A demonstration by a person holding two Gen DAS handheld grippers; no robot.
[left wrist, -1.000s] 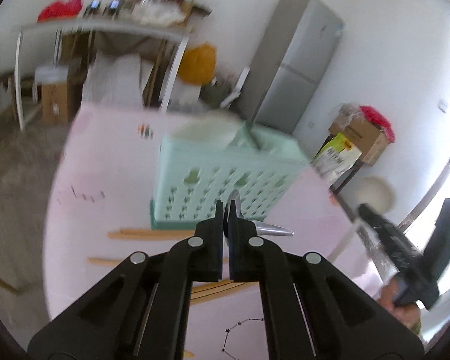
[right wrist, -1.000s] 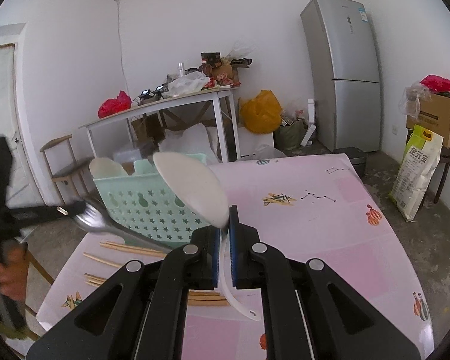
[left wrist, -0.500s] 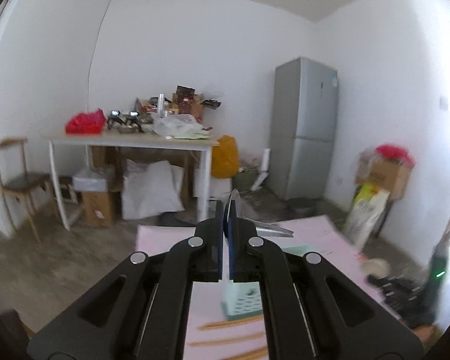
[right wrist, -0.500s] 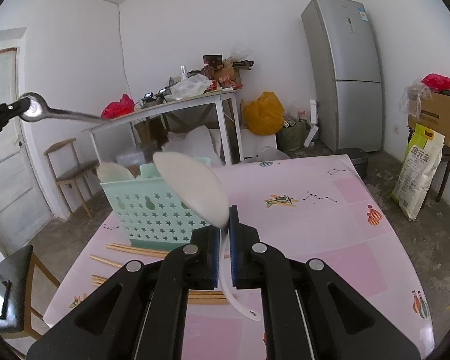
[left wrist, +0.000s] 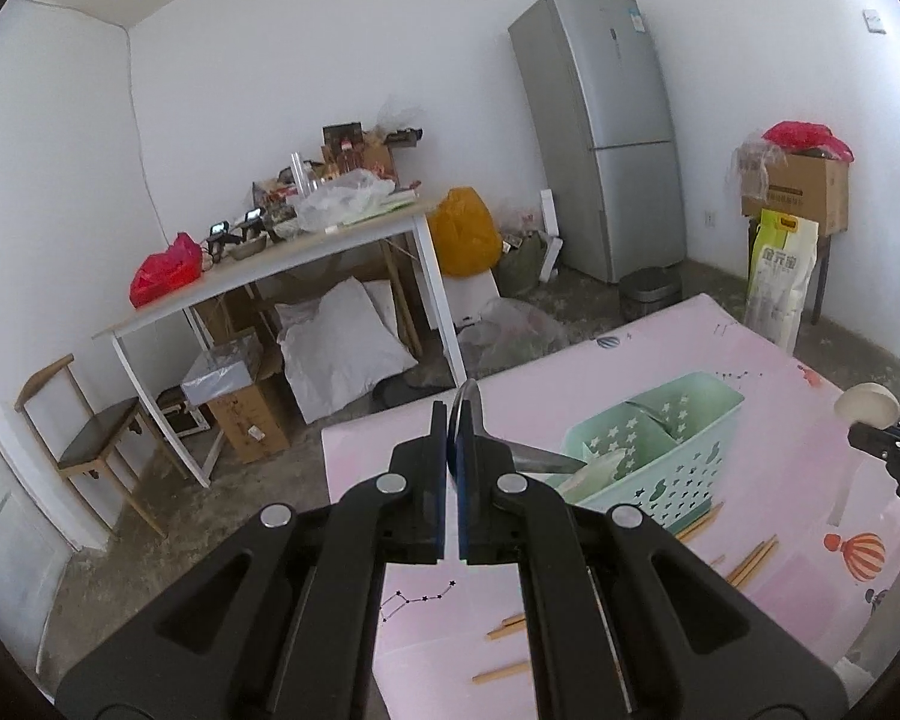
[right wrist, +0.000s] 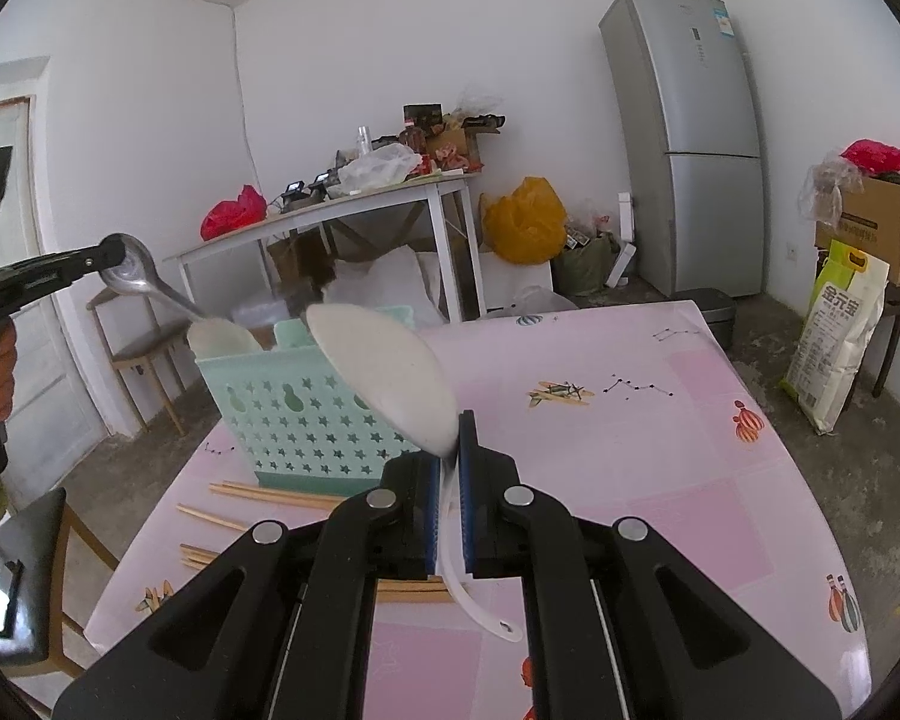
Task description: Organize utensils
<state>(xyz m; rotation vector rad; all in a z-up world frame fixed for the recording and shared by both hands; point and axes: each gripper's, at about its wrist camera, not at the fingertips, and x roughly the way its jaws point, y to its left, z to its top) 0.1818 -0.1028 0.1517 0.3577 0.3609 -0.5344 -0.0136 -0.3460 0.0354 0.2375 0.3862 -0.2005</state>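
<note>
Two utensils are in my claws, neither yet stowed. My left gripper (left wrist: 453, 450) is pinched on a shiny metal spoon (right wrist: 144, 285), held up in the air at ten o'clock of the mint-green perforated plastic basket (right wrist: 306, 420). My right gripper (right wrist: 447, 468) is pressed on the neck of a white plastic rice paddle (right wrist: 384, 381), at about five o'clock of the basket. One pale scoop (right wrist: 219, 339) already stands inside. Several wooden chopsticks (right wrist: 270, 495) lie loose on the pink patterned tablecloth (right wrist: 660, 450) at six o'clock of the basket, so I judge most of the sorting is left.
</note>
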